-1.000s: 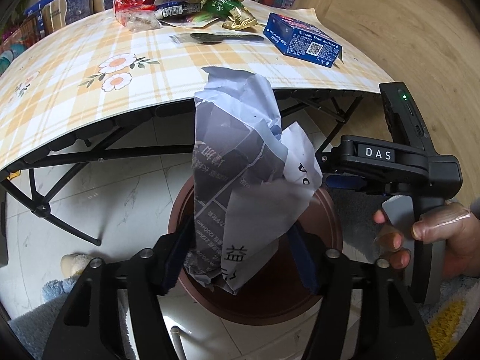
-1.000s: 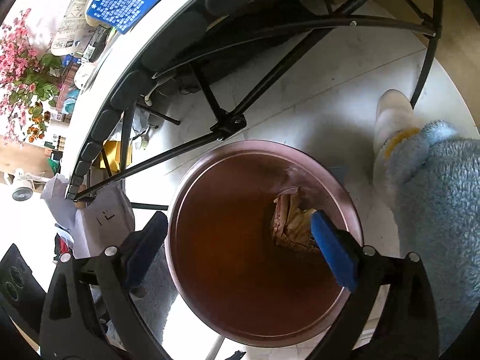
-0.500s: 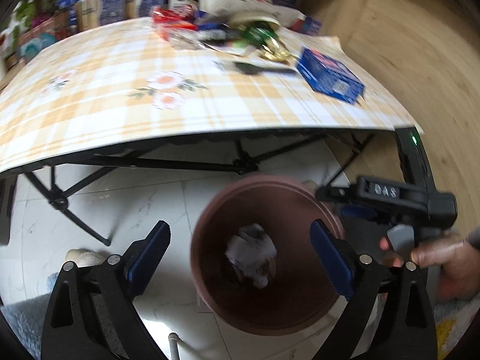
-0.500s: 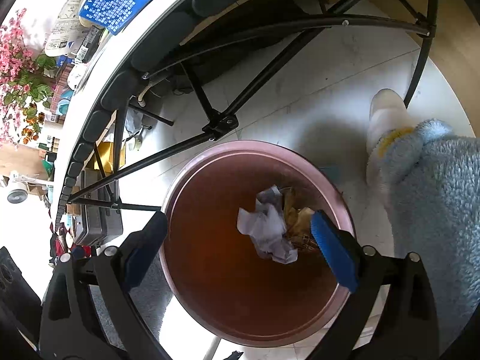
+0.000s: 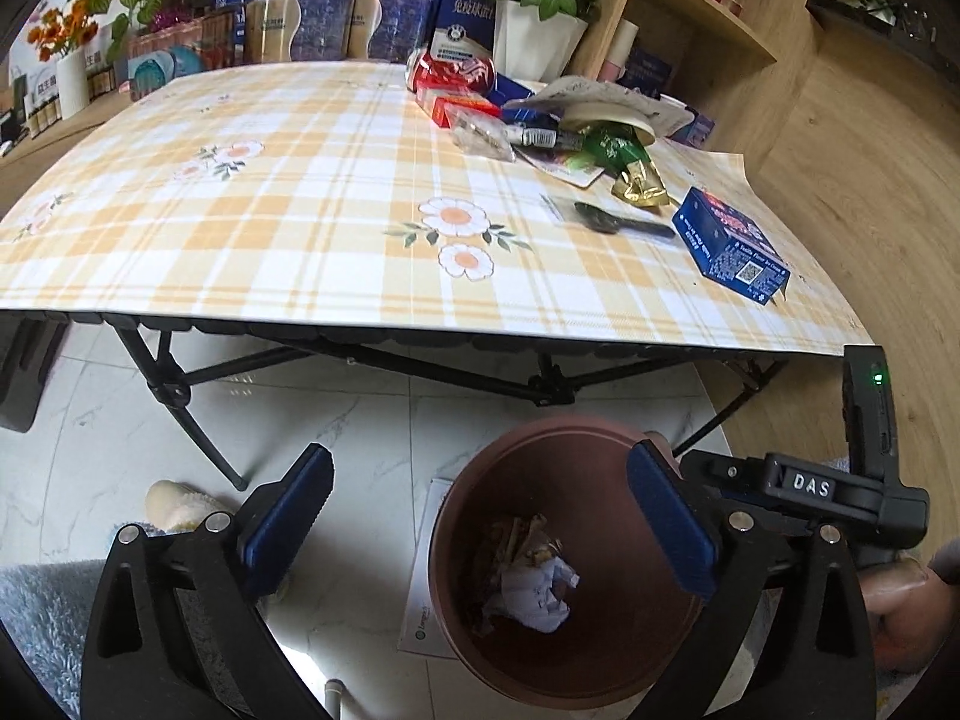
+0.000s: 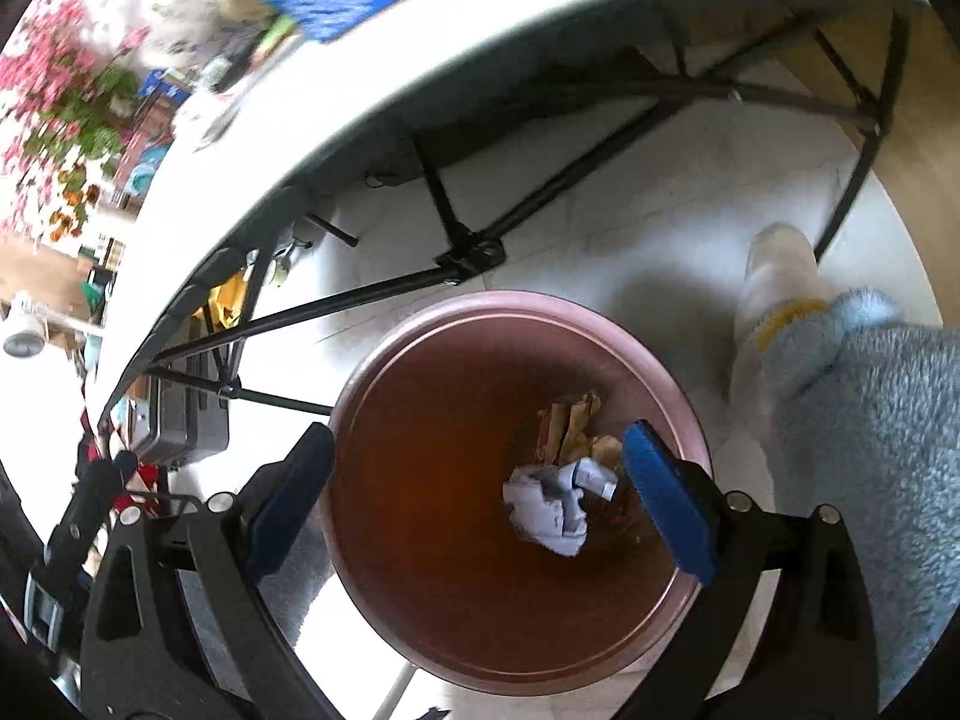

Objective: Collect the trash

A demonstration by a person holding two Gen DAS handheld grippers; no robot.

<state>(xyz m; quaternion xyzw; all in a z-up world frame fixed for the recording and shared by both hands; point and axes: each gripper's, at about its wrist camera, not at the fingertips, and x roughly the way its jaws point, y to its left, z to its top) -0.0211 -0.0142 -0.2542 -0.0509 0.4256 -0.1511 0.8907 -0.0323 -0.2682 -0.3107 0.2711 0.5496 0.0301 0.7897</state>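
Your left gripper [image 5: 480, 528] has just been opening and now it's spread wide with nothing in it; the crumpled paper [image 5: 534, 594] sits down in the brown bin [image 5: 540, 438] on the floor. Your right gripper [image 6: 474, 498] hangs open over that bin too, empty.

The right tongs' body [image 5: 811, 486] bears a "DAS" label, and the blue box [image 5: 728, 246] carries a QR code.

Plaid table [image 5: 300, 228]: wrappers [image 5: 606, 147], blue box [image 5: 729, 246], spoon [image 5: 621, 226].
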